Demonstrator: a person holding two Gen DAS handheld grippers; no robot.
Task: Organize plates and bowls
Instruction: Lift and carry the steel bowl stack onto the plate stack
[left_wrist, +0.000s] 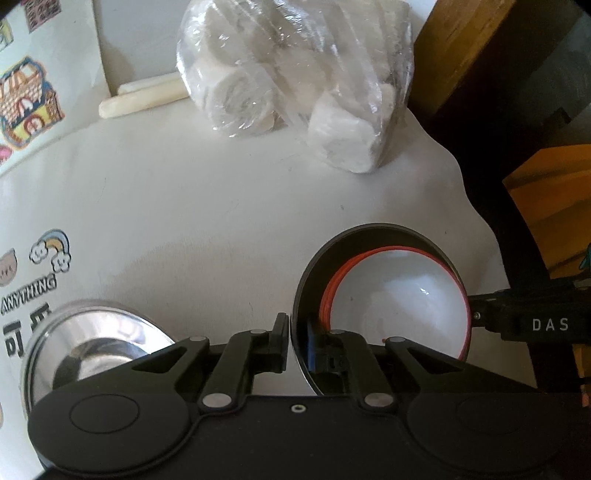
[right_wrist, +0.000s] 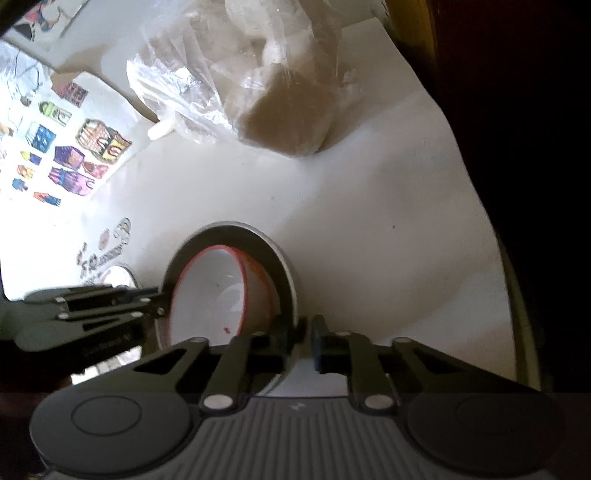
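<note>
White tabletop (left_wrist: 221, 206) w/ stickers, bagged rolls (left_wrist: 295, 81) at back. Left wrist: left gripper (left_wrist: 297, 345) pinches dark bowl (left_wrist: 369, 236) rim; red-rimmed bowl (left_wrist: 402, 299) nested inside; steel bowl (left_wrist: 88, 339) left. Right wrist: right gripper (right_wrist: 308, 343) clamps same bowl's rim from opposite side.

I'm looking at a home, prob a kitchen/dining spot: white tabletop (left_wrist: 229, 206) w/ cartoon stickers (left_wrist: 50, 254), plastic bag of paper rolls (left_wrist: 291, 70), stainless bowl (left_wrist: 92, 343), red-rimmed white bowl (left_wrist: 402, 306) nested in a dark one, wooden furniture (left_wrist: 465, 40) behind.
</note>
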